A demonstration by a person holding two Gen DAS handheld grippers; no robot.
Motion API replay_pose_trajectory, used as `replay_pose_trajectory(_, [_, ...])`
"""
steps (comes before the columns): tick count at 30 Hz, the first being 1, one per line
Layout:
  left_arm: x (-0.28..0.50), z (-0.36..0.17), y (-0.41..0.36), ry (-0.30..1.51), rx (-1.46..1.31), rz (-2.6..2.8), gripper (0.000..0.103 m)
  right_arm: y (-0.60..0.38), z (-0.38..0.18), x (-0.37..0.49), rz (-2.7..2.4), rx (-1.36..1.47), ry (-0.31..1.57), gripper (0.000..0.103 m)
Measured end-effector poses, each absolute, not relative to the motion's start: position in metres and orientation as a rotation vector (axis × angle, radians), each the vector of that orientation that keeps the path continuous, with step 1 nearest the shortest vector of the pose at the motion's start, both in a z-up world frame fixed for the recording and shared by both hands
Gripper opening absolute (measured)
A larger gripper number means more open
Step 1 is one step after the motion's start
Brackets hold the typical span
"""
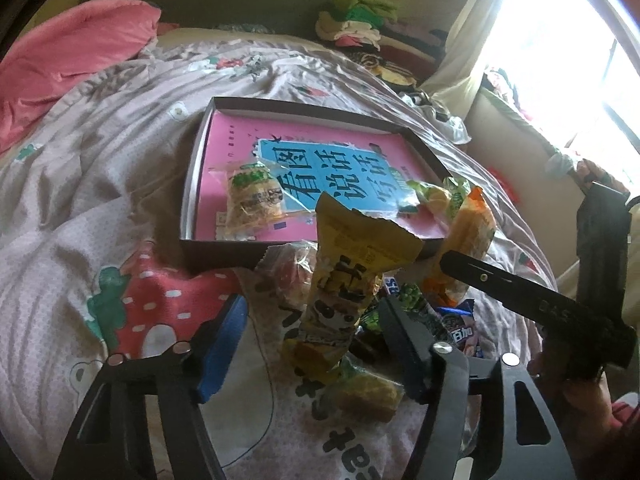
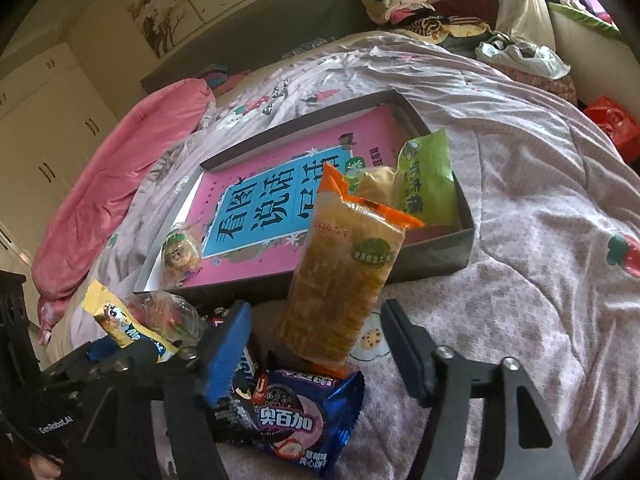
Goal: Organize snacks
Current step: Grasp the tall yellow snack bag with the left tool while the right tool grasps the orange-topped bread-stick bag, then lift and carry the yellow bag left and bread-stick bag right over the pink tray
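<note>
A yellow snack packet (image 1: 344,280) stands on end between the jaws of my left gripper (image 1: 312,302). The blue pads (image 1: 220,344) stand clear of it, so the gripper is open. An orange-ended cracker packet (image 2: 340,272) stands upright between the jaws of my right gripper (image 2: 316,307), with a gap on each side, so that gripper is open too. Beyond both lies a shallow dark box (image 1: 192,184) holding a pink and blue book. In the box are a clear biscuit packet (image 1: 252,200) and a green packet (image 2: 428,184).
A blue cookie packet (image 2: 296,412) and several other wrapped snacks lie piled on the patterned quilt (image 1: 100,152) at the box's near edge. A pink pillow (image 1: 68,52) sits far left, folded clothes (image 1: 356,24) at the back, a bright window (image 1: 568,60) to the right.
</note>
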State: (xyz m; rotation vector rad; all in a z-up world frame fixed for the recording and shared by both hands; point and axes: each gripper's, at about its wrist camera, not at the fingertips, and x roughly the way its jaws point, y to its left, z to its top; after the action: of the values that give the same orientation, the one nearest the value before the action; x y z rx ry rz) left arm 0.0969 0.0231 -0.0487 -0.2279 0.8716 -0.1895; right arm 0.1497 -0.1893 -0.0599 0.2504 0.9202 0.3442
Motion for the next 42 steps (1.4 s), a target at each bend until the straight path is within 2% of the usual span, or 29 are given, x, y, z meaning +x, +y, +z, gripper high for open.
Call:
replay_pose_trajectory(7, [0.102, -0.051, 0.022, 0.877, -0.233, -0.208, 0.049, -0.184, -0.063, 0.153, 0.369, 0.254, 0.922, 0.047])
replay_pose_trajectory(9, [0.103, -0.053, 0.021, 0.883, -0.234, -0.211, 0.046, -0.183, -0.064, 0.154, 0.373, 0.256, 0.924, 0.044])
replay_pose_trajectory(12, [0.106, -0.057, 0.022, 0.894, -0.242, -0.216, 0.037, -0.183, -0.065, 0.155, 0.378, 0.249, 0.919, 0.034])
replay_pose_trajectory(16, [0.105, -0.057, 0.025, 0.89, -0.255, -0.222, 0.024, -0.182, -0.062, 0.152, 0.378, 0.231, 0.898, 0.032])
replay_pose_trajectory(19, [0.103, -0.054, 0.028, 0.88, -0.261, -0.223, 0.019, -0.183, -0.057, 0.149, 0.386, 0.226, 0.871, 0.032])
replay_pose_trajectory(23, [0.101, -0.049, 0.03, 0.866, -0.264, -0.22, 0.016, -0.183, -0.047, 0.144, 0.403, 0.211, 0.832, 0.032])
replay_pose_trajectory(42, [0.089, -0.01, 0.037, 0.773, -0.278, -0.205, 0.015, -0.184, -0.024, 0.136, 0.427, 0.194, 0.746, 0.032])
